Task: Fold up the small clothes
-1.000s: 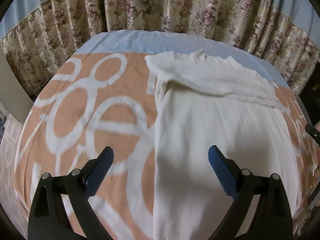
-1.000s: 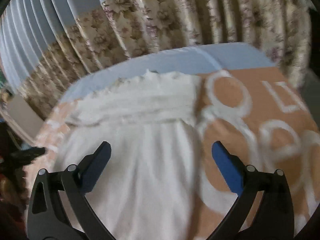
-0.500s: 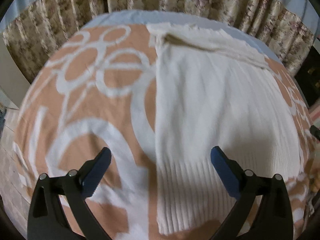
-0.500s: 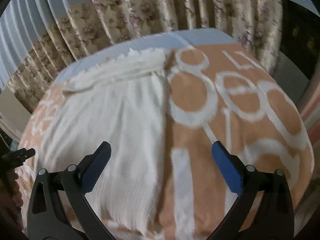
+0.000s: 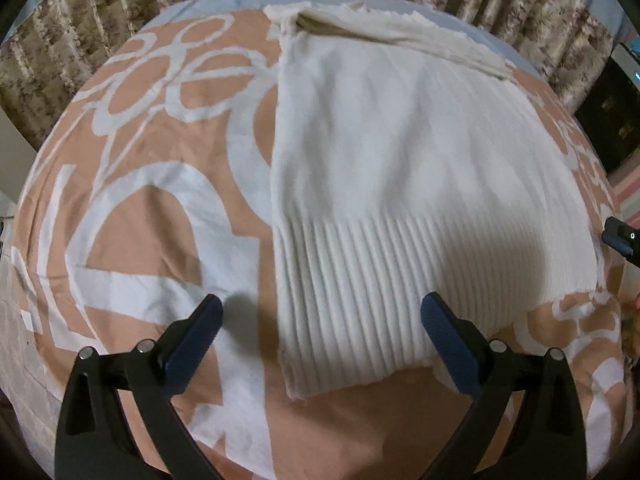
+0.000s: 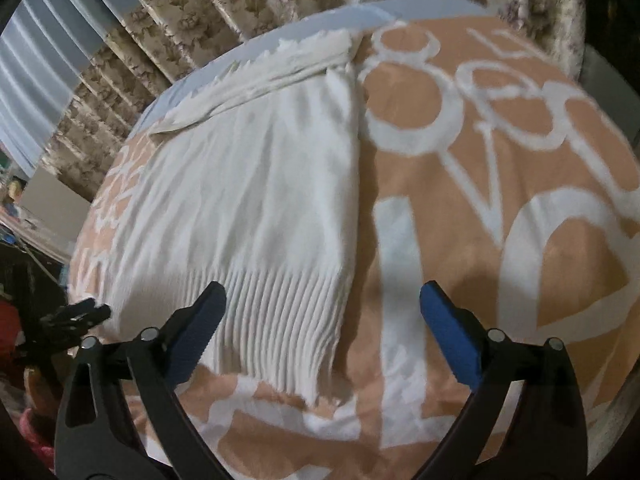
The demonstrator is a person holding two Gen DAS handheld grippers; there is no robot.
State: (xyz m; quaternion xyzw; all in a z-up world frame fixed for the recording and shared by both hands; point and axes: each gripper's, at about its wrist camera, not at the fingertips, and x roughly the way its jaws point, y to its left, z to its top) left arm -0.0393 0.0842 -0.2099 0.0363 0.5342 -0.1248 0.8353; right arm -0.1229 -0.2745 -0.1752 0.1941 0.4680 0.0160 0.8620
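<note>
Sweater (image 5: 400,184) ribbed hem lies between the left hand-held gripper (image 5: 320,320) open jaws

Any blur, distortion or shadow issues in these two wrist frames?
Left wrist: strong fisheye bulge, white sweater mostly sharp, soft shadow over its ribbed hem. Right wrist: same bulge, motion-smeared sweater and bedspread, dim, dark left edge.

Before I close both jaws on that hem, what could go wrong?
1. The sheet lies right under the sweater; jaws closing low at the ribbed hem could pinch both.
2. Each open gripper, left gripper and right gripper, straddles a hem corner; uneven grabs could skew the fold.
3. The folded sleeve may slip loose on lifting.
</note>
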